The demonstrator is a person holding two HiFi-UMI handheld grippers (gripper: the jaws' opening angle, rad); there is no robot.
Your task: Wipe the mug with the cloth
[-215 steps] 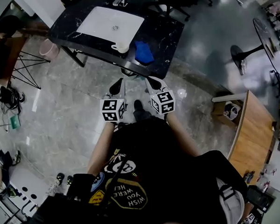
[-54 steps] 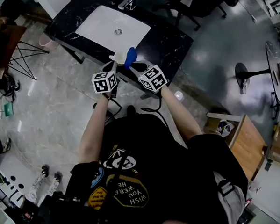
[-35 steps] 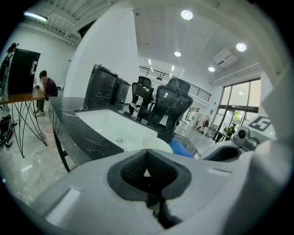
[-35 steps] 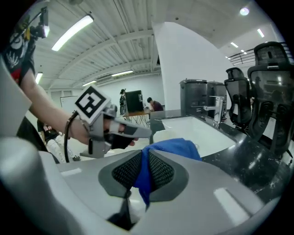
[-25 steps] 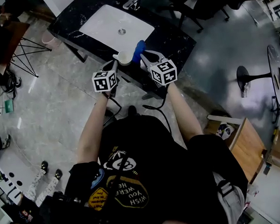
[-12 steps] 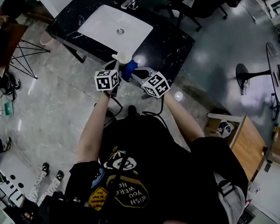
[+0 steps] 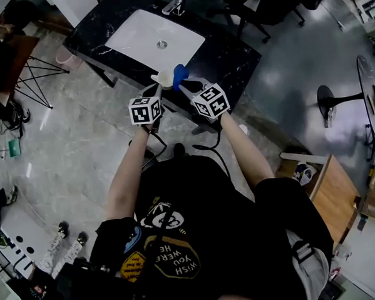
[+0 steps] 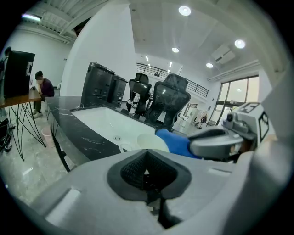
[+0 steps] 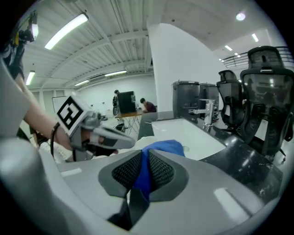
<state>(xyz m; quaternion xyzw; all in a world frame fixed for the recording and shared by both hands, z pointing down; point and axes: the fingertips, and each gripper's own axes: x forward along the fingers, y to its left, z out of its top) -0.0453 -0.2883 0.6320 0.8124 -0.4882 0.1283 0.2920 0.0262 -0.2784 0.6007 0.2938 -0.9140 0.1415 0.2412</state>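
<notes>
Right gripper (image 9: 143, 178) first: jaws pinched tight on the cloth (image 9: 161, 148), a blue fold squeezed between the pads and the rest bunched out ahead. Left gripper (image 8: 146, 174): jaws almost together with a thin pale sliver between them, most likely the mug's handle, though the pads cover much of it. The mug (image 8: 148, 141) sits just past those jaws, mouth up, with the cloth right against its right side. In the head view both tips meet over the near edge of the counter (image 7: 229, 47), with the sink (image 7: 137, 36) beyond.

Now the wipe. I judge the bunched end should press on the wall and sweep round while the left turns the mug to meet it. Firm on the left, light from the right, or the mug may twist in that narrow grip. Mind the cloth doesn't slide out of the pinch.
</notes>
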